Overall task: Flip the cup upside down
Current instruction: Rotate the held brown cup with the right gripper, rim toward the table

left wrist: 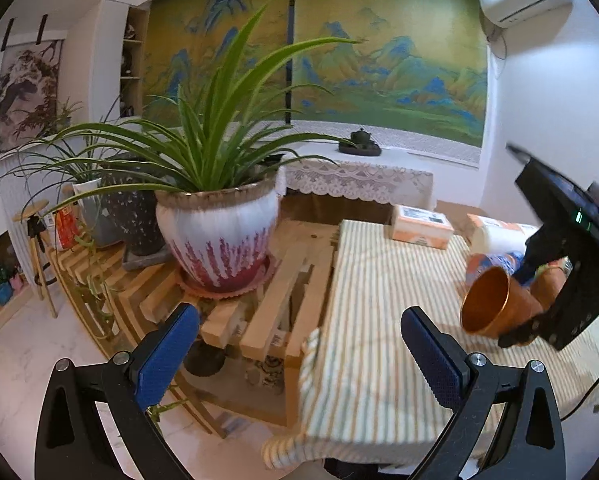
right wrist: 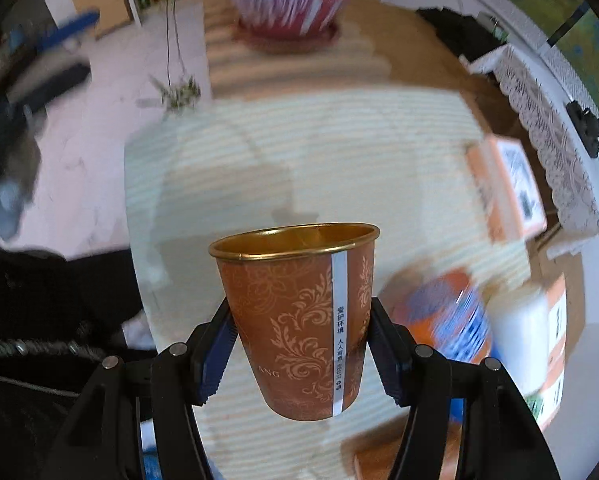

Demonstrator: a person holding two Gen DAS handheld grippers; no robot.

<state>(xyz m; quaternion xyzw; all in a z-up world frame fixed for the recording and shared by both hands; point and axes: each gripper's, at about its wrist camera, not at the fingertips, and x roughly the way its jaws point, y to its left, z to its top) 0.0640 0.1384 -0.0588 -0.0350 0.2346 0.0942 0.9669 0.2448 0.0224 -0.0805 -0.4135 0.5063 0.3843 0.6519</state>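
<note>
A brown paper cup [right wrist: 303, 320] with a gold inside and a leaf pattern is clamped between the blue pads of my right gripper [right wrist: 301, 348]. It is held in the air above the striped tablecloth [right wrist: 299, 152]. In the left wrist view the cup [left wrist: 495, 304] lies tilted on its side, its mouth facing left, with the right gripper [left wrist: 539, 316] around its base. My left gripper [left wrist: 299, 344] is open and empty, low at the table's left edge, well left of the cup.
A large white and purple plant pot [left wrist: 219, 240] stands on a slatted wooden bench [left wrist: 259, 320] left of the table. Orange boxes [left wrist: 419, 220], a white bottle [left wrist: 495, 236] and a blue-orange can [right wrist: 451, 320] sit at the table's far side.
</note>
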